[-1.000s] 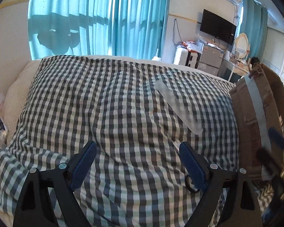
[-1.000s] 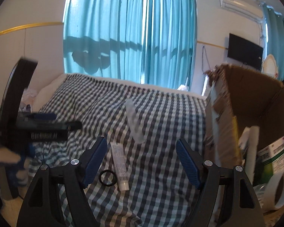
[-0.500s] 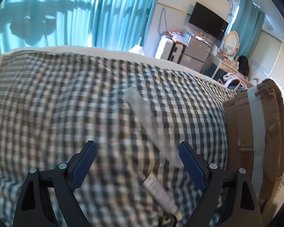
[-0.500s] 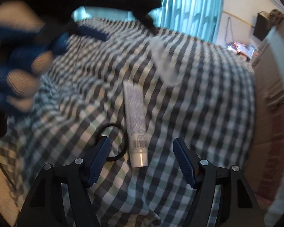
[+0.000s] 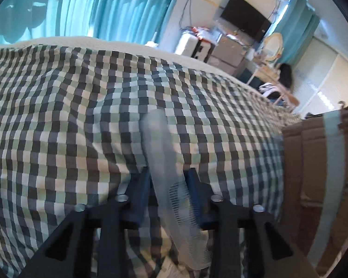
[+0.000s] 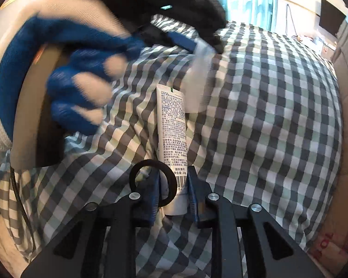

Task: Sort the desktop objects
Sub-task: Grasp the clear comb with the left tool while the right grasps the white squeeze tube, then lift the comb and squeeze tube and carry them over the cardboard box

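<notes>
Left wrist view first: the left gripper is seen low over the checked bedspread, and its jaws have just been closing, so now only a narrow gap is left. A translucent plastic comb is caught between the blue pads, which are pressed against its sides, so it's pinched near the toothed end while the handle lies out ahead on the fabric. A cardboard box with a strip of tape is seen at the right edge, touching the bedspread.

Right wrist view next: the right gripper is also drawn in tight, jaws just closed down onto the capped end of a white tube with printed text. A black ring is lying right there too, overlapping the left pad and the tube, so whether it's squeezed as well can't be told. A gloved hand, blurred, is seen up left on the other tool, whose tips meet the comb.
</notes>
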A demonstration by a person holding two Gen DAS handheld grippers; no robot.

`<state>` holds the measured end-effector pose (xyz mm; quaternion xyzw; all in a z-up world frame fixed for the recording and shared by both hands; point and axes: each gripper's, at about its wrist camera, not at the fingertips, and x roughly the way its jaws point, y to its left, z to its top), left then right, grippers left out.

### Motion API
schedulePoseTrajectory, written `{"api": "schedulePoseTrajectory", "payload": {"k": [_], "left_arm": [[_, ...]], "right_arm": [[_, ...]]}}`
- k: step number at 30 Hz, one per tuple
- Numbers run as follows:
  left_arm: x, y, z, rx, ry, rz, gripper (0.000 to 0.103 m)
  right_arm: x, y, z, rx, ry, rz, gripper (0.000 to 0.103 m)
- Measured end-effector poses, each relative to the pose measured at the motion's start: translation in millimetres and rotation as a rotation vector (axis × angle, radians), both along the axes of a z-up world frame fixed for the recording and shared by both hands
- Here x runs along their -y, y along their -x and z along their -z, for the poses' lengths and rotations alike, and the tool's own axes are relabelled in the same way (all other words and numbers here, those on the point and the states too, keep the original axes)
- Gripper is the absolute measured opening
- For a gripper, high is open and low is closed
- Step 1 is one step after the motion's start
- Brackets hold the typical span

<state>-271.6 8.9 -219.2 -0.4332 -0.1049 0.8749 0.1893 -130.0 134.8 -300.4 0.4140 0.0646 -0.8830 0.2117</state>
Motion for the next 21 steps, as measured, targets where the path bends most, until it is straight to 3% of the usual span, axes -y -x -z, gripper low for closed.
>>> {"api": "schedulePoseTrajectory", "payload": {"k": [2,8,13,21], "left_arm": [[10.3,-3.3,0.4,0.018,-0.038,0.002,0.027],[24.4,-27.4,-6.8,-0.008,-0.045,-0.008,0.026],[43.3,-55.5,-20.5,-0.041,-0.076,-0.053,0.026],[61.4,-114.6,-83.6,-0.237,0.001,-0.098,0.026]], "right_arm": [[-6.8,-2.1,-6.3,-0.010,0.005,0.010,0.020],[-33.6,-8.0,-27.1,-0.044,0.046,0.095,0.020],[-51.3,-23.4,-58.3,-0.130,0.054,0.150,0.020],[-53.2,-68.3,-109.7,-0.278,0.062,0.160,0.020]]}}
